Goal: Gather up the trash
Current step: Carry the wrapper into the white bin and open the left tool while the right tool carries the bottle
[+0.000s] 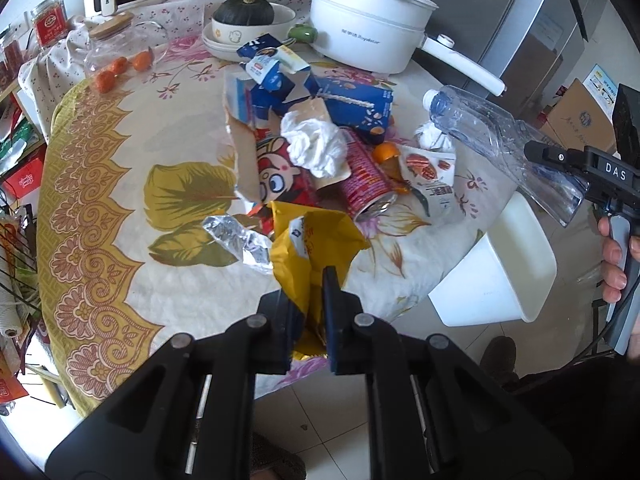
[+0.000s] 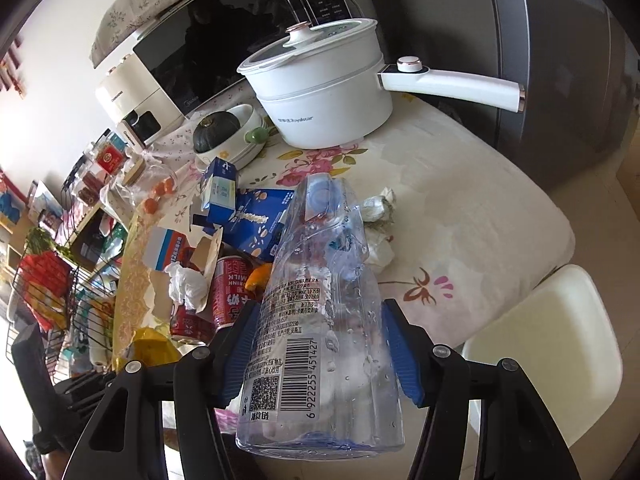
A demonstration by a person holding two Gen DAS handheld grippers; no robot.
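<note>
A heap of trash lies on the round table: blue cartons point(image 1: 352, 106), a red can point(image 1: 366, 184), crumpled tissue point(image 1: 314, 146), a foil wrapper point(image 1: 240, 238) and a yellow bag point(image 1: 316, 248). My left gripper point(image 1: 310, 296) is shut on the yellow bag at the table's near edge. My right gripper point(image 2: 320, 344) is shut on a clear plastic bottle point(image 2: 320, 320), held above the table's right edge; the bottle also shows in the left wrist view point(image 1: 500, 136). The red can point(image 2: 230, 296) and blue carton point(image 2: 256, 220) lie left of the bottle.
A white electric pot point(image 1: 368, 20) with a long handle, a bowl holding a green squash point(image 1: 246, 14), a glass jar point(image 1: 116, 48) and a microwave point(image 2: 208, 48) stand at the back. A white bin point(image 1: 500, 272) stands beside the table on the right. Wire racks point(image 2: 52, 288) crowd the left.
</note>
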